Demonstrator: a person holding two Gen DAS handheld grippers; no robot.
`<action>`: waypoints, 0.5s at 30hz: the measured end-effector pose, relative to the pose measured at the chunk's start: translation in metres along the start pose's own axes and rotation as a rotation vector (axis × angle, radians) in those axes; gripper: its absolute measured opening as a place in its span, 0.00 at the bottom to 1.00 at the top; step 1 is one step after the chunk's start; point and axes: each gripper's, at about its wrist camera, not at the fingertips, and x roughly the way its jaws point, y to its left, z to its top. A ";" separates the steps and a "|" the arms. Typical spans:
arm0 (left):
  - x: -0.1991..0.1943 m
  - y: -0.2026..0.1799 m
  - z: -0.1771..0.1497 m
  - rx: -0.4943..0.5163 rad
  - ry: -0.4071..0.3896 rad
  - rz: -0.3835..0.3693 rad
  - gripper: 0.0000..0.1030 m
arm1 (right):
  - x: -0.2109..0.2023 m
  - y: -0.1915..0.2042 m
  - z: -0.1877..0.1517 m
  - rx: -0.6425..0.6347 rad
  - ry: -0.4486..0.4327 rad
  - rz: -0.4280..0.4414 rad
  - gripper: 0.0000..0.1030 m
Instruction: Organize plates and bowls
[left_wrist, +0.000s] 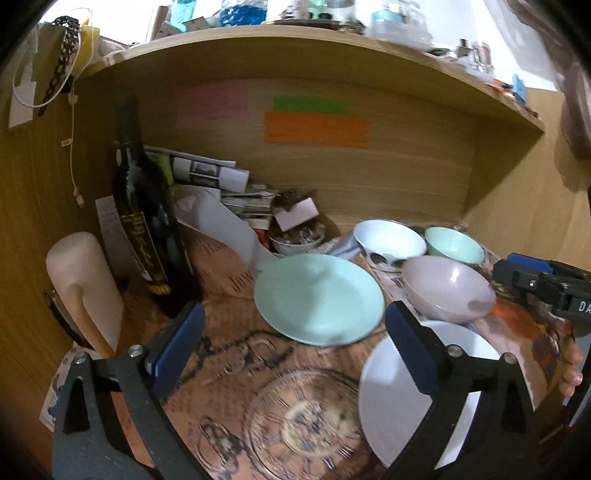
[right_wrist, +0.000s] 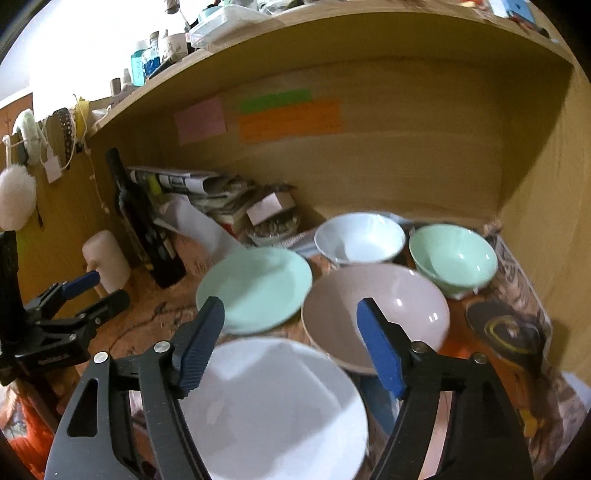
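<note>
A mint green plate (left_wrist: 319, 299) (right_wrist: 255, 290) lies on the patterned desk mat. A white plate (left_wrist: 402, 398) (right_wrist: 273, 406) lies nearer, at the front. A pale pink bowl (left_wrist: 448, 288) (right_wrist: 376, 317) stands to the right of the green plate. Behind it stand a white bowl (left_wrist: 389, 240) (right_wrist: 360, 238) and a mint green bowl (left_wrist: 454, 245) (right_wrist: 452, 258). My left gripper (left_wrist: 295, 326) is open and empty, above the green plate's near edge. My right gripper (right_wrist: 290, 326) is open and empty, above the white plate, between the green plate and the pink bowl.
A dark wine bottle (left_wrist: 146, 218) (right_wrist: 142, 221) and a cream cylinder (left_wrist: 83, 288) (right_wrist: 105, 260) stand at the left. Stacked papers (left_wrist: 210, 173) and a small cluttered dish (left_wrist: 295, 236) fill the back. Wooden walls and a shelf enclose the desk alcove.
</note>
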 end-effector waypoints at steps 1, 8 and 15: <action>0.005 0.004 0.003 -0.005 0.005 0.002 0.97 | 0.003 0.002 0.004 -0.004 0.001 -0.001 0.70; 0.039 0.027 0.016 -0.035 0.067 0.013 0.97 | 0.042 0.003 0.031 -0.033 0.036 -0.019 0.75; 0.089 0.046 0.015 -0.058 0.190 0.022 0.97 | 0.092 -0.002 0.050 -0.069 0.134 -0.001 0.75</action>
